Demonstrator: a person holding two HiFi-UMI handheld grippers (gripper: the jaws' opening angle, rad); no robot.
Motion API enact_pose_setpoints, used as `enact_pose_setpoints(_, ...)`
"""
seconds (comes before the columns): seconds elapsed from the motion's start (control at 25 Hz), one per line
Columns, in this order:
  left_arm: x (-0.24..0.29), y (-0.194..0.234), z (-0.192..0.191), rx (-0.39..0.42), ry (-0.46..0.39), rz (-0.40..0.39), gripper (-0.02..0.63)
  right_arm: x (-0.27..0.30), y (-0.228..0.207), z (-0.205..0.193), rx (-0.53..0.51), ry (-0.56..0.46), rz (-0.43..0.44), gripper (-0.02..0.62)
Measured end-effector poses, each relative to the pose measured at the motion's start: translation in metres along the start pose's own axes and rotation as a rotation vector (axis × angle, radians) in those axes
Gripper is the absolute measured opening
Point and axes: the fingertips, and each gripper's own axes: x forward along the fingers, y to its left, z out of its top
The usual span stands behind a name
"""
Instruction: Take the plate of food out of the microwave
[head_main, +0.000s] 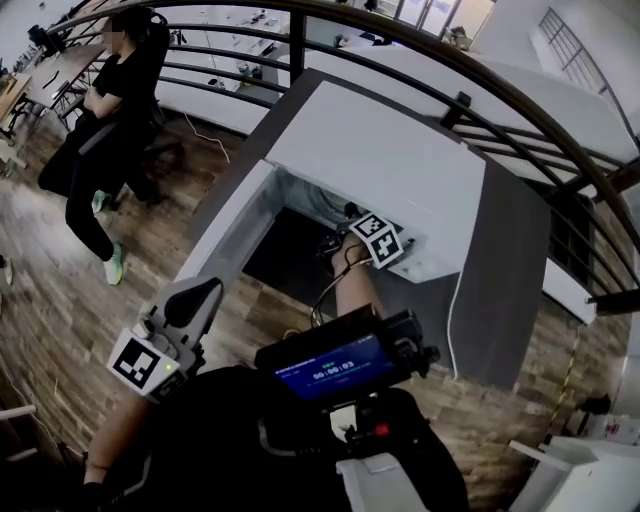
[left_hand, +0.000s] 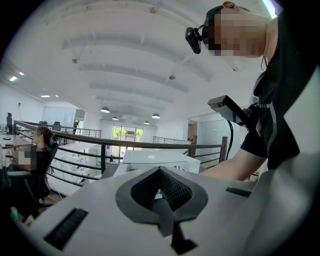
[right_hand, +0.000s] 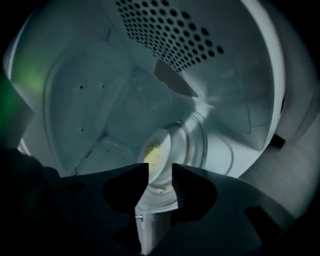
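the microwave (head_main: 400, 170) stood with its door (head_main: 235, 225) swung open to the left, so that step looked done. the right gripper (right_hand: 160, 172) was inside the cavity, its jaws set wide apart and gripping nothing. the near rim of the plate (right_hand: 165, 150) showed in the gap just beyond the tips, and as far as i could tell it was not yet between the pads. the plate sat on the turntable (right_hand: 202, 142) inside, with a yellowish bit of food (right_hand: 151, 152) on it, so nothing had come out. the left gripper (left_hand: 161, 175) hung near the person's body, well apart from the microwave, its jaws pressed together on nothing. left to do, by my reading: close on the rim, lift, and draw the plate out level
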Motion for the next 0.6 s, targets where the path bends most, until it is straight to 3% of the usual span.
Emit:
enact_pose_setpoints(0.2, -0.004, 0.003, -0.006, -0.003, 0.011, 0.023, 0.003, 0.006, -0.001, -0.003, 0.024, -0.035, 0.008, 0.125)
enact_pose_setpoints(0.36, -0.007, 0.006, -0.010, 0.001, 0.008, 0.041, 0.003, 0.010, 0.005, -0.009, 0.146, -0.062, 0.027, 0.125)
enact_pose_setpoints(0.56, -0.006, 0.004, -0.013, 0.027, 0.033, 0.046, 0.003, 0.017, -0.010, -0.011, 0.342, -0.102, -0.067, 0.118)
enact_pose_setpoints(0.6, -0.008, 0.003, -0.014, 0.036, 0.035, 0.045, 0.003, 0.017, -0.016, -0.013, 0.378, -0.111, -0.100, 0.078)
